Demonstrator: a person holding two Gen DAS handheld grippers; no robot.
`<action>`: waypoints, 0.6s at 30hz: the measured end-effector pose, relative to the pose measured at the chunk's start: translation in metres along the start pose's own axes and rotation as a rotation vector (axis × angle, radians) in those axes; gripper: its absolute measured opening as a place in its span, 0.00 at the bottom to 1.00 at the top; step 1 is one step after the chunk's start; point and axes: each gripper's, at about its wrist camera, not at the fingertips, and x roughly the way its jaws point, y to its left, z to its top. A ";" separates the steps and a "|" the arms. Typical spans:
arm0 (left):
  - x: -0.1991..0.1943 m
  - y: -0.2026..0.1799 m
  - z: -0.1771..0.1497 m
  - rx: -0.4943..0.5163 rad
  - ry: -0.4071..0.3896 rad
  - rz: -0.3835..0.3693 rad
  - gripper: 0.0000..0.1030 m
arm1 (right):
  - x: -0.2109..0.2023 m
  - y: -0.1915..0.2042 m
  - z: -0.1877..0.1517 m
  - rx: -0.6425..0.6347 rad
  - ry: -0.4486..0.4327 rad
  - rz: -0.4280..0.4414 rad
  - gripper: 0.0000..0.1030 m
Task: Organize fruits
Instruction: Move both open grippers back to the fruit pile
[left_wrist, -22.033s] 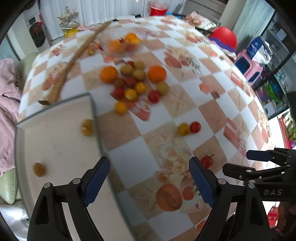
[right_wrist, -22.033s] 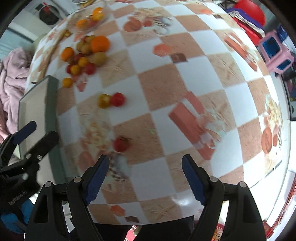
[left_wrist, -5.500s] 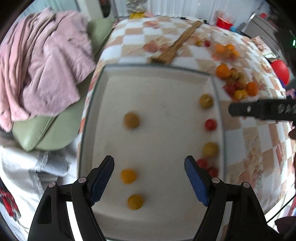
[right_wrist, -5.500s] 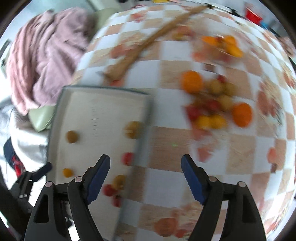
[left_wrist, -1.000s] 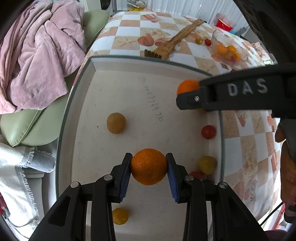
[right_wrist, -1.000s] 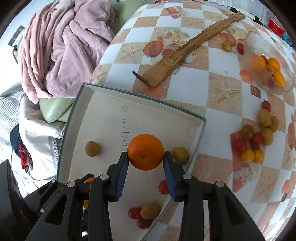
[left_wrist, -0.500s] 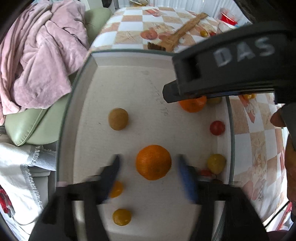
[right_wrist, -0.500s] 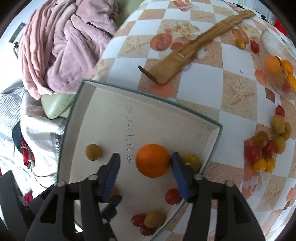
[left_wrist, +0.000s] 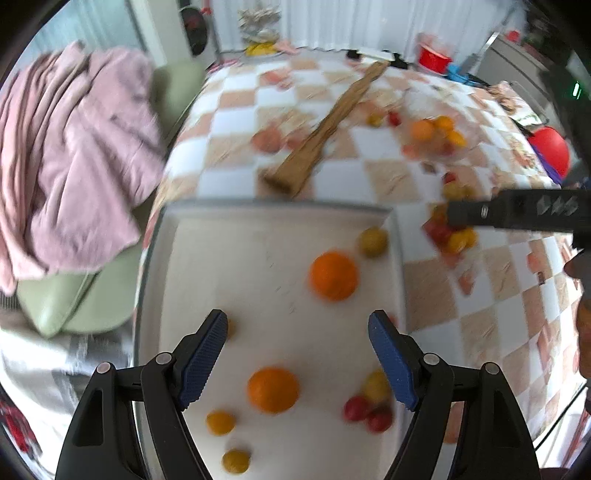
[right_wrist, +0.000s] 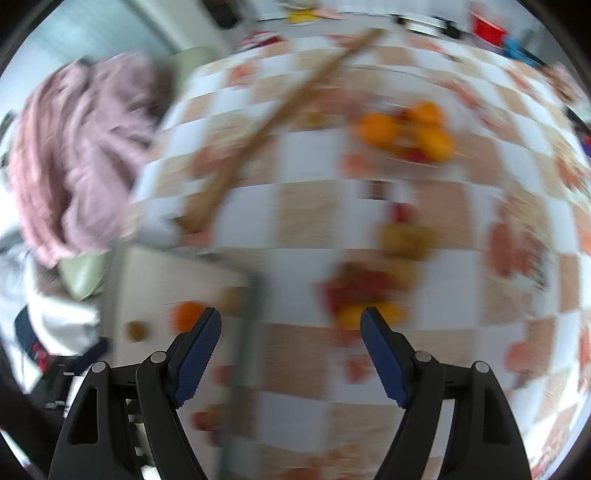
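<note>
Both the left gripper and right gripper have jaws wide open, empty; 2 oranges sit in the tray ahead of the left jaws, while a cluster of small fruits waits on the table ahead of the right jaws

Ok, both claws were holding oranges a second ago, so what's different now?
Both oranges were let go and lie in the white rectangular tray: one orange near the open left claw, the other orange further in. The open right claw has swung out over the checkered tablecloth. The small tomatoes in the tray stayed put.
</note>
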 end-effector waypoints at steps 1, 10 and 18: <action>0.000 -0.008 0.006 0.016 -0.009 -0.005 0.77 | 0.001 -0.013 0.001 0.026 0.001 -0.016 0.79; 0.019 -0.077 0.050 0.162 -0.019 -0.046 0.77 | 0.003 -0.075 0.019 0.104 -0.018 -0.071 0.69; 0.034 -0.091 0.067 0.178 -0.007 -0.029 0.77 | 0.026 -0.075 0.038 0.057 0.009 -0.015 0.53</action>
